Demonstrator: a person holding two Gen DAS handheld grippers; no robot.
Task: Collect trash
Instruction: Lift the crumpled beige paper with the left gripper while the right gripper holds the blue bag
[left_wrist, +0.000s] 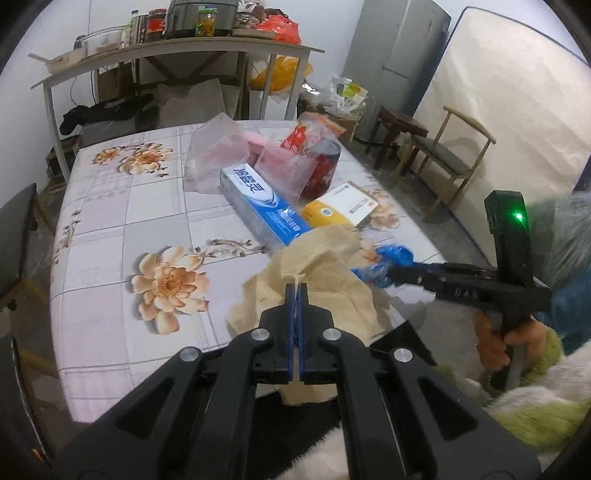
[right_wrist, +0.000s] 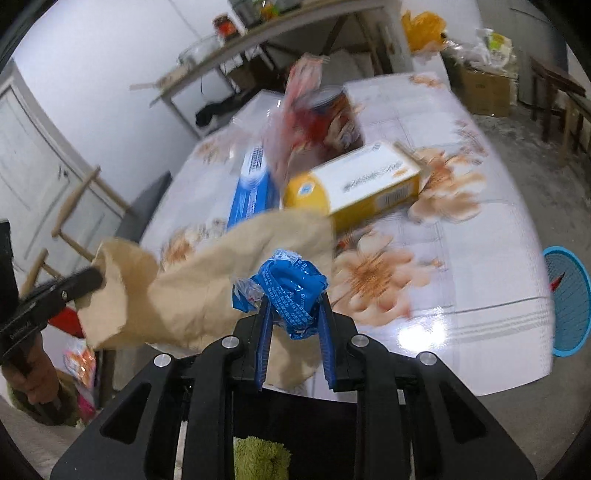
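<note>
My left gripper (left_wrist: 296, 286) is shut on a crumpled beige paper (left_wrist: 325, 273), held above the near edge of the floral table (left_wrist: 122, 221). The same beige paper (right_wrist: 207, 280) hangs at the left in the right wrist view, pinched by the left gripper (right_wrist: 96, 275). My right gripper (right_wrist: 295, 299) is shut on a crumpled blue plastic wrapper (right_wrist: 291, 288). In the left wrist view that blue wrapper (left_wrist: 391, 258) sits at the tip of the right gripper (left_wrist: 388, 275), close to the paper.
On the table lie a blue toothpaste box (left_wrist: 266, 206), a yellow and white box (right_wrist: 365, 184), a red can (right_wrist: 336, 118) and pink plastic bags (left_wrist: 221, 151). A blue round basket (right_wrist: 569, 299) stands past the table's right edge. Chairs, a shelf table and a fridge stand around.
</note>
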